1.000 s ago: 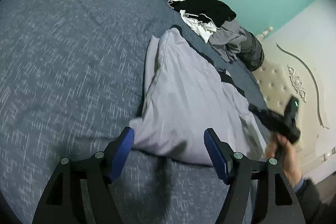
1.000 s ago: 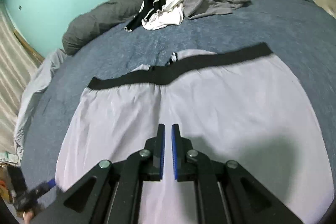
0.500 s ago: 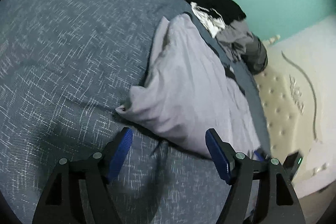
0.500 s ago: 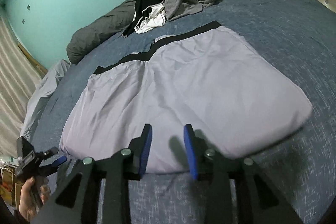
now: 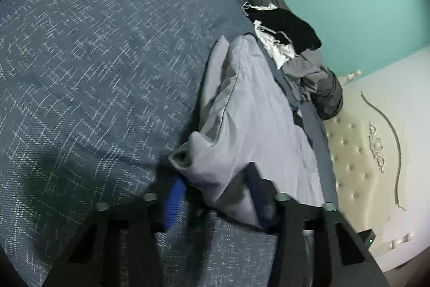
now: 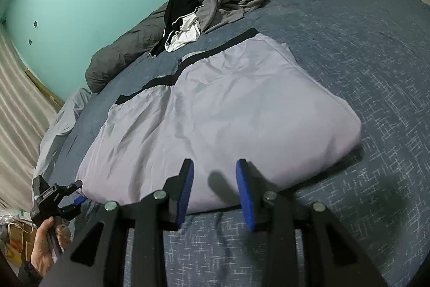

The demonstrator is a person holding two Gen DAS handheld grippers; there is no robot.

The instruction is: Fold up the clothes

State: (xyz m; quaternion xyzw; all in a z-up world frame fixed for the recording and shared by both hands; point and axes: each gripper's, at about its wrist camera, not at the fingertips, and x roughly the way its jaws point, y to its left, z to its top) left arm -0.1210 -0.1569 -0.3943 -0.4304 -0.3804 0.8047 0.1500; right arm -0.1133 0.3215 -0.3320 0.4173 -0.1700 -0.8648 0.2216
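Pale lavender shorts with a black waistband lie flat on the blue bedspread. My right gripper is open at the near hem, with its blue pads just over the fabric edge and nothing pinched between them. In the left wrist view the lifted, bunched corner of the shorts sits between the blue pads of my left gripper. The jaws are partly closed around it with a wide gap left. The right wrist view shows the left gripper at the shorts' left corner, held by a hand.
A pile of black, white and grey clothes lies at the far side of the bed against a rolled dark grey duvet. A tufted cream headboard bounds one side. A teal wall stands behind, and a curtain hangs at the left.
The left gripper has moved in on the shorts' corner, and its jaws have narrowed around the lifted fabric. The right gripper, shut a second ago, has opened and drawn back to the near hem.
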